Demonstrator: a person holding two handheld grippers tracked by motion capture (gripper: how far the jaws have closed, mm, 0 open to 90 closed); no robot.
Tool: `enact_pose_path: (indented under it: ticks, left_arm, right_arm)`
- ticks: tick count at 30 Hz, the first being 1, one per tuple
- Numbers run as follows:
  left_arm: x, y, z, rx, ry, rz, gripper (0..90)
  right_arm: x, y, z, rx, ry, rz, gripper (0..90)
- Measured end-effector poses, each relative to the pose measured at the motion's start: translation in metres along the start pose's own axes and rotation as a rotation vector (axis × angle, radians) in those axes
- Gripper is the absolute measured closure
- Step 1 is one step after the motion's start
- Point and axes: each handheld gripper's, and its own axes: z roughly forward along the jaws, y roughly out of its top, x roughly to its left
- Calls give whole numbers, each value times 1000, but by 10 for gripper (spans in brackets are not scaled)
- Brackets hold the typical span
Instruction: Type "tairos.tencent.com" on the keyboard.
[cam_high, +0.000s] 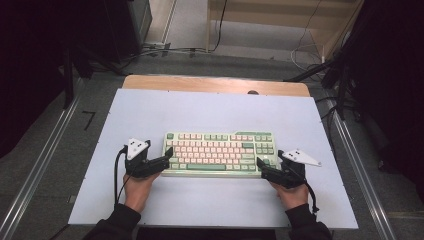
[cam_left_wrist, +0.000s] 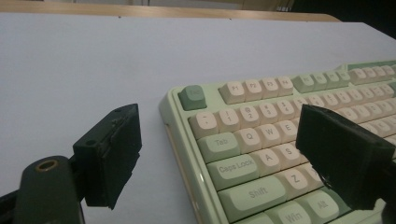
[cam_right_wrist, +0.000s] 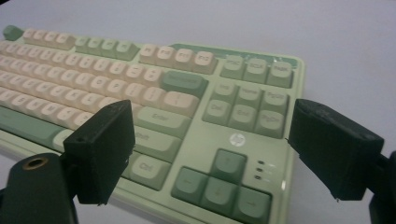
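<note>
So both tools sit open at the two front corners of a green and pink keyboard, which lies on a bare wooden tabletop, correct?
Not quite. The keyboard lies on a pale sheet that covers the table; wood shows just as a strip at the far edge, as the high view shows. The rest holds: the left tool and right tool stand open at the front corners.
</note>
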Motion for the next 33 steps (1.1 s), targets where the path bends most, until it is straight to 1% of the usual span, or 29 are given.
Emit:
enact_pose_path:
  ticks: [2, 5, 7, 9, 11, 15, 16, 19, 20, 21, 22, 24, 25, 28, 31, 33]
  left_arm:
    - [-2, 1, 1, 1, -4, 5, 156]
    - [-4, 3, 4, 1, -9, 9, 160]
    - [-6, 3, 6, -2, -5, 10, 179]
    - [-7, 4, 7, 1, -4, 19, 203]
    - [-9, 4, 8, -3, -11, 24, 244]
    - [-11, 5, 8, -14, -42, 33, 380]
    - [-11, 4, 9, -17, -51, 38, 431]
    - [-13, 4, 11, -20, -84, 53, 600]
    - [-14, 4, 12, -17, -88, 57, 662]
    - [-14, 4, 12, -8, -94, 59, 692]
    - [-15, 5, 14, -3, -106, 62, 779]
    - [-17, 6, 15, -1, -118, 73, 871]
    - [-18, 7, 16, 3, -125, 78, 900]
    - [-23, 9, 21, 15, -153, 93, 900]
    - [-28, 10, 28, 32, -170, 102, 900]
    - [-33, 11, 33, 42, -181, 100, 900]
  right_arm:
    - [4, 1, 2, -5, 15, -6, 155]
    - [9, 3, 4, -13, 20, -13, 208]
    - [11, 5, 5, -16, 34, -6, 247]
    - [13, 6, 6, -22, 46, -6, 316]
    - [15, 6, 7, -26, 58, -20, 408]
    - [20, 5, 9, -32, 78, -75, 642]
    - [21, 4, 10, -31, 80, -86, 708]
    - [23, 5, 12, -24, 76, -95, 854]
    - [23, 5, 12, -22, 73, -97, 876]
    - [23, 5, 13, -20, 76, -94, 877]
    - [22, 6, 13, -21, 82, -89, 877]
    - [21, 6, 14, -22, 85, -87, 878]
    - [21, 6, 14, -21, 85, -83, 878]
    - [21, 6, 14, -21, 82, -82, 878]
    - [22, 5, 14, -17, 79, -84, 878]
    - [22, 5, 14, -16, 78, -82, 877]
